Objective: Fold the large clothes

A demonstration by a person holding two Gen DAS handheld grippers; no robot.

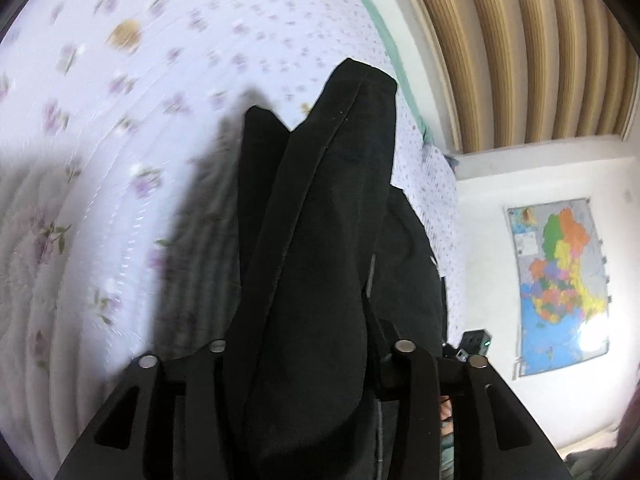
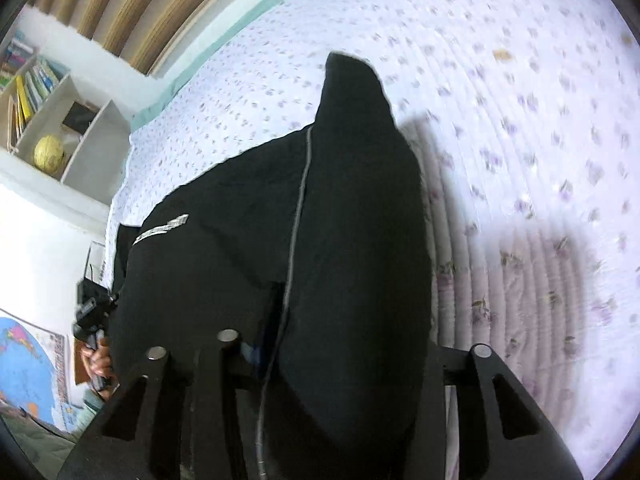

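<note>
A: Containers?
B: Only the white shelf unit (image 2: pixel 76 136), far left in the right wrist view. Top compartment has books (image 2: pixel 30 84) standing upright. Compartment below holds a yellowish globe (image 2: pixel 49 151), w/ a dark flat thing behind it; can't tell what.

A: Where's the garment?
B: Black garment (image 2: pixel 340 240) hangs bunched in front of both cams, above the bed (image 2: pixel 540 140) w/ its lilac floral quilt. A thin grey piping line runs down it; a pale striped patch sits on its left part. Its shadow falls on the quilt.

A: Left tongs (image 1: pixel 312 360)?
B: Angled down toward the bed. Cloth passes between the fingers (image 1: pixel 218 392) and covers the tips. Part-way open by the gap, but can't tell if the pads press on it.

A: Right tongs (image 2: pixel 332 360)?
B: Tilted down steeper. Same story: fabric fills the gap, tips hidden, grip can't be told.

A: Anything else?
B: A hand (image 2: pixel 98 360) on the other tool's handle shows at the near left edge of the right wrist view. Colourful map (image 1: pixel 560 284) on the white wall.
</note>
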